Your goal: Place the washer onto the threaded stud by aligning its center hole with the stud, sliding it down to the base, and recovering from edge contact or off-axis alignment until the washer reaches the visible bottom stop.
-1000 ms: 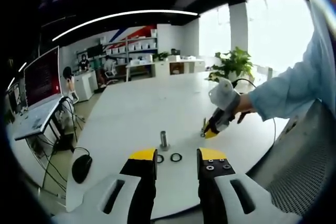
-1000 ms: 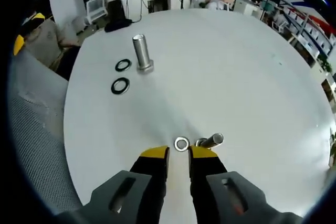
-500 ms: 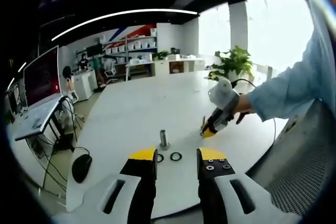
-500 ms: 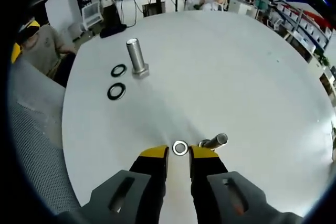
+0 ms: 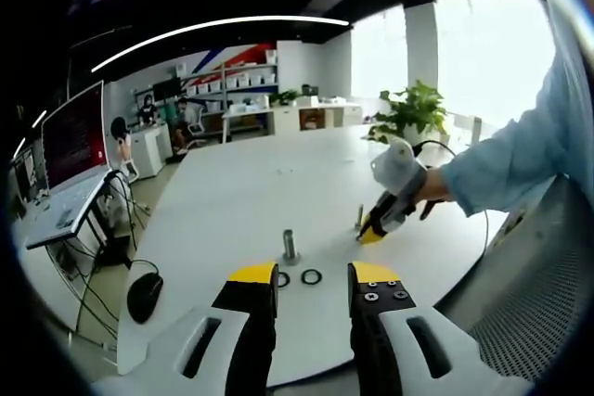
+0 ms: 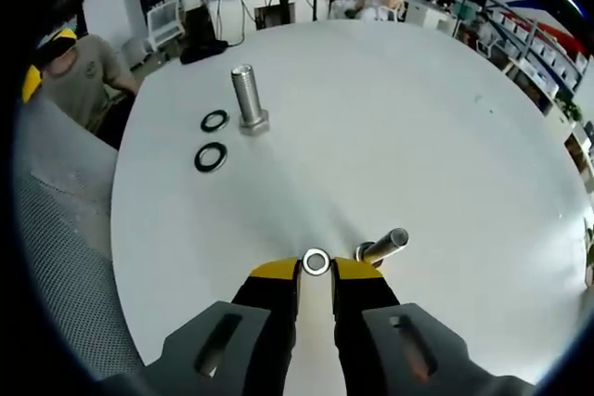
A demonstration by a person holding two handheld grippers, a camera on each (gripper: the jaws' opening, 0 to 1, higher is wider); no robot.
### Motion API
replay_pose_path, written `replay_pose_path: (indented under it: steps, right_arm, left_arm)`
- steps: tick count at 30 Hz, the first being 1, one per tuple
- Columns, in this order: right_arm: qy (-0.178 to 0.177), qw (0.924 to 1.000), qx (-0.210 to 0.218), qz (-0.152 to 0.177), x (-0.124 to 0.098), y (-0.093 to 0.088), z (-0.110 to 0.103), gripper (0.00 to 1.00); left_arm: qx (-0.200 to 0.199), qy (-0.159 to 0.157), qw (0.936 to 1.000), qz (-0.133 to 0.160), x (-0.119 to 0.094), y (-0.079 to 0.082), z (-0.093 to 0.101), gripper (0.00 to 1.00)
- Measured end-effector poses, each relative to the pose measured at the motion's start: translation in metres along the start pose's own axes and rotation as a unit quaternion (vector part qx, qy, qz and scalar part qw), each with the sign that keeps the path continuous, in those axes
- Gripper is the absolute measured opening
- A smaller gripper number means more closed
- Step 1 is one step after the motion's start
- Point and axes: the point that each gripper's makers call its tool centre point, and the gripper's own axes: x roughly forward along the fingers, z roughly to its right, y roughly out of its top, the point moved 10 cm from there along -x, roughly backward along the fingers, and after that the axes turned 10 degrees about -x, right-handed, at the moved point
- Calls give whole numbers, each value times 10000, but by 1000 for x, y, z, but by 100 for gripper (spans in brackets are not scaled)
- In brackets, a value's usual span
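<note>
Washer [image 6: 316, 261] pinched between right tongs [image 6: 316, 270] tips; no legible writing.

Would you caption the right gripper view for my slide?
Right tool grips a washer beside a stud on the white table.

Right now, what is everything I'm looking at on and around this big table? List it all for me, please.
Table: one, white, round, under everything.
Threaded studs: two, silver metal; one upright at the far left of the right gripper view, one just past the right gripper's tips.
Black washers: two, lying flat beside the far stud.
Silver washer: one, between the right gripper's tips.
Computer mouse: one, black, at the table's edge.
Monitor: one, on a side desk.
Potted plant: one, green, by the window.
Left gripper: yellow tips, apart, nothing between them.
Right gripper: yellow tips, around the silver washer.
Sleeve: light blue.
</note>
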Motion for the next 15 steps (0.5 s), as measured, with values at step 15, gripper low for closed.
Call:
replay_pose_path:
  steps: [15]
  right_arm:
    - [-97,9996,10,259,-20,11,3,15]
  left_arm:
    - [4,-3,10000,26,0,0,0,28]
